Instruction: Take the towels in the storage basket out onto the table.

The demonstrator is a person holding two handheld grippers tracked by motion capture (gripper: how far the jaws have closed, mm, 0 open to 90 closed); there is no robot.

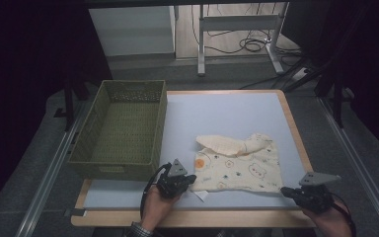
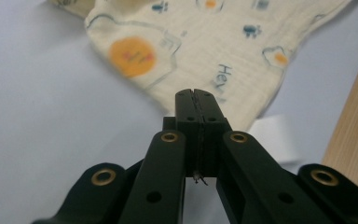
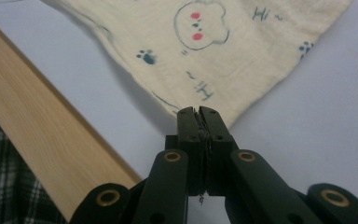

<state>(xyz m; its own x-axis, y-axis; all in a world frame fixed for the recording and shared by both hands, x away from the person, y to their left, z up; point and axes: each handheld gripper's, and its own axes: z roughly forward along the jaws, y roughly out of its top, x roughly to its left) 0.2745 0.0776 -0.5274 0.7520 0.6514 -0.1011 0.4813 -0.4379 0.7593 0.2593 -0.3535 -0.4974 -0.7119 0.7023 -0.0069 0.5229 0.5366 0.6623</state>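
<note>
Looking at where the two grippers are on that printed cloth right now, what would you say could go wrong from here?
1. Both the left gripper and the right gripper pinch only the very edge of the printed cloth, at its near corners; a quick lift might pull it free.
2. The folded-over top part lies loose and may flop open when lifted.
3. The green basket sits close on the left; a sideways swing could snag the cloth on its rim.

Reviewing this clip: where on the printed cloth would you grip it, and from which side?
Take the printed cloth by its two near corners, coming in low from the person's edge of the table. It lies flat with its far edge folded over, so the near corners are the free, thin parts. The left gripper and right gripper already sit shut at those corners.
</note>
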